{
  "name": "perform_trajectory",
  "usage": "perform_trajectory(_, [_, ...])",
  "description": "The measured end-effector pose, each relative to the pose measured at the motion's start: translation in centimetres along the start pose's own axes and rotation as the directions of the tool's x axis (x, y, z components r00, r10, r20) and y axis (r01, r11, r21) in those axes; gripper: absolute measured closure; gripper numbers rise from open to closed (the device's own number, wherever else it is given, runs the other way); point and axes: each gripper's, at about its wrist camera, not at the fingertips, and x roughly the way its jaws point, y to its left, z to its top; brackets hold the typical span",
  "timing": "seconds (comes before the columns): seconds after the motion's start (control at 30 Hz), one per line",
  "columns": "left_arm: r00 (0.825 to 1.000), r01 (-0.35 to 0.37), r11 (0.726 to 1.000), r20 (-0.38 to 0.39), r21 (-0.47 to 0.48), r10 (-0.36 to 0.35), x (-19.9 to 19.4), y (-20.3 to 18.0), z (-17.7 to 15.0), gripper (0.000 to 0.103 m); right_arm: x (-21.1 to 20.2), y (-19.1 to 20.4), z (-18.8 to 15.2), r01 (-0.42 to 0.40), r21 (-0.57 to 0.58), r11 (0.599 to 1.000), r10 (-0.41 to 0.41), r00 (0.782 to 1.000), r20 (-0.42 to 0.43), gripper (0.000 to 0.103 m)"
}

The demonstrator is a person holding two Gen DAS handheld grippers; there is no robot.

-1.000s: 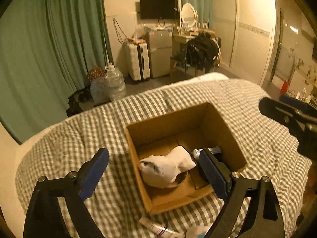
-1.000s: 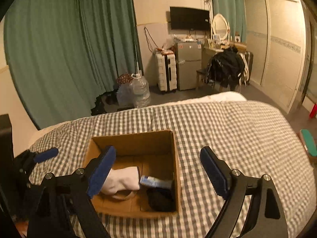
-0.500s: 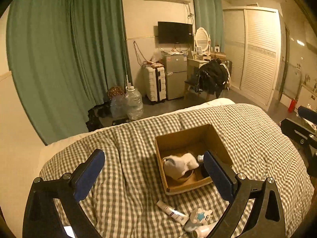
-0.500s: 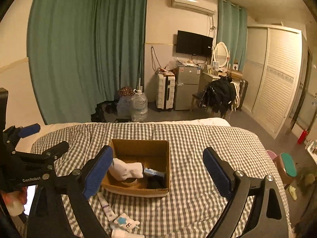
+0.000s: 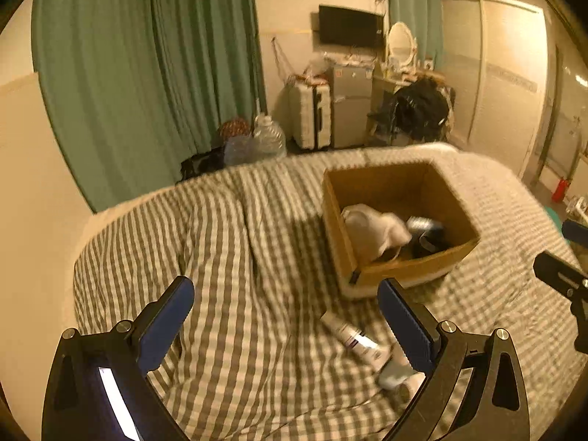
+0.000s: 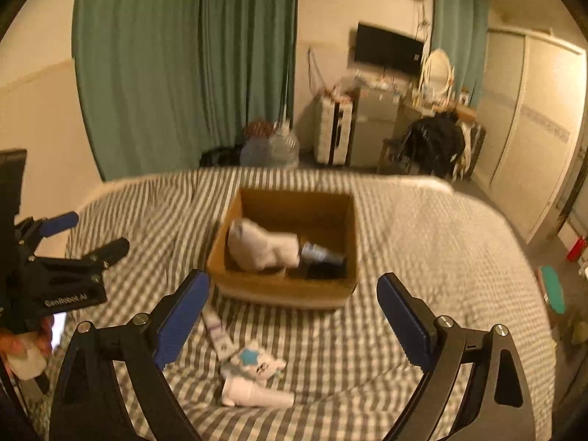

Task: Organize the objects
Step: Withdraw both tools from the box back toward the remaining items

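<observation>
Cardboard box (image 6: 283, 286) sits near the middle of the checked bed (image 6: 422, 257), open at the top, presumably so loose things can be dropped straight in; inside it lie a white sock (image 6: 262, 248), a small tube (image 6: 319, 253) and something dark (image 6: 325, 270) whose kind cannot be made out. Three items wait outside, between the box and the near edge of the bed: a slim tube (image 6: 217, 332) just beside the box's near wall, a small white plush toy with a blue star (image 6: 255, 362) touching the tube's near end, and a white bottle (image 6: 257, 397) lying on its side nearest the edge. Both claws hang above the bedding with jaws spread wide and nothing between them: the right gripper (image 6: 292, 316) frames the three items, probably lined up to pick one, while the left gripper (image 5: 284, 321) has the slim tube (image 5: 354, 340) between its fingers in view. In the left view the plush and bottle are partly hidden behind the right finger. Motion blur smears both pictures, so labels cannot be read. At the lower left of the right view a hand (image 6: 22, 349) grips the left tool, cut off by the frame.
</observation>
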Motion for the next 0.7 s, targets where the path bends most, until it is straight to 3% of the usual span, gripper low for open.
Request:
perform_trajectory(0.2, [0.995,-0.012,1.000,-0.095,0.003,0.012,5.0,-0.7,-5.1,0.000,6.3,0.6,-5.5,-0.016,0.016,1.000,0.018,0.990,-0.143,0.010])
perform_trajectory(0.43, [0.980,0.006,1.000,-0.198,0.028,0.000,7.9,-1.6,-9.8,0.000,11.9,1.8,-11.1,-0.058,-0.014,0.998,0.050,0.941,-0.335,0.010])
perform_trajectory(0.53, [0.972,0.026,0.999,-0.236,0.028,-0.019,8.5,-1.7,-11.3,0.000,12.8,2.3,-12.4,-0.095,-0.023,0.995,0.080,0.926,-0.370,0.010])
perform_trajectory(0.7, [0.963,0.047,0.999,-0.266,0.005,-0.044,8.9,-1.5,-12.0,0.000,13.3,3.3,-13.5,-0.101,-0.073,0.992,0.063,0.912,-0.406,0.010])
